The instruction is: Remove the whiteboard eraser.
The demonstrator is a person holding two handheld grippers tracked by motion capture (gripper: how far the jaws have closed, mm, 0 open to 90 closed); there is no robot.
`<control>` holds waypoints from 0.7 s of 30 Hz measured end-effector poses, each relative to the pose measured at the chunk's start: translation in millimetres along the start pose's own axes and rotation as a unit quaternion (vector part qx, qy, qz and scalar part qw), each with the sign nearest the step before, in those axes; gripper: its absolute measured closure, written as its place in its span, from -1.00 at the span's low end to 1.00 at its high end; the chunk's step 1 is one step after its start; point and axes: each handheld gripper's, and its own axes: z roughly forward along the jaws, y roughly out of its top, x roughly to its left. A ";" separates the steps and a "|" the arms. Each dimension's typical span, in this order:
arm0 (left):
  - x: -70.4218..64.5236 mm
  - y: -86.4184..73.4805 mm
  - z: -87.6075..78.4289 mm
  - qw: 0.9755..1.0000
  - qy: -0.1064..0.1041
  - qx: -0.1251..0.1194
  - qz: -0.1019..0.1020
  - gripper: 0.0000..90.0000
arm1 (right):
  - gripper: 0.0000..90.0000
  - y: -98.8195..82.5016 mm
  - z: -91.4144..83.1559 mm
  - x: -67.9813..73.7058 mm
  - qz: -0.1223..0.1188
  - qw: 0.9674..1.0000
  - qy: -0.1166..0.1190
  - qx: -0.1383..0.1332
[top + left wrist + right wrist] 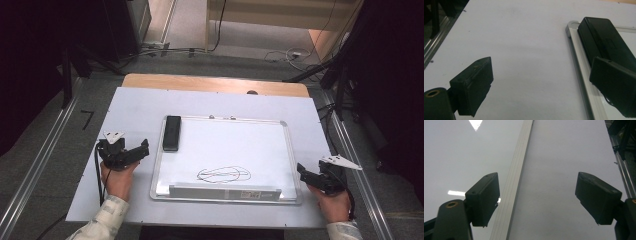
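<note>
Left gripper (131, 156) hovers just off the left edge of the whiteboard (260, 145), jaws spread wide and holding nothing, with the black eraser (171, 132) lying close ahead of it on the board's upper-left corner (in the left gripper view one jaw overlaps the eraser (606, 42), contact cannot be told). Right gripper (312, 176) sits at the board's lower-right corner, jaws likewise wide apart and empty, straddling the frame; a scribble (223, 174) marks the board near its lower tray, all on the white surface (135, 105)
</note>
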 end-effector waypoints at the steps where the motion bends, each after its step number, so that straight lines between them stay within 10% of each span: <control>1: -2.1 2.2 1.2 1.000 -0.001 0.000 0.003 -0.88 | -0.59 0.0 0.0 0.1 0.000 1.000 0.000 0.000; 21: -46.9 31.5 43.6 0.999 -0.028 0.026 0.029 -0.83 | -0.59 0.1 -0.1 -0.5 0.000 1.000 0.001 -0.001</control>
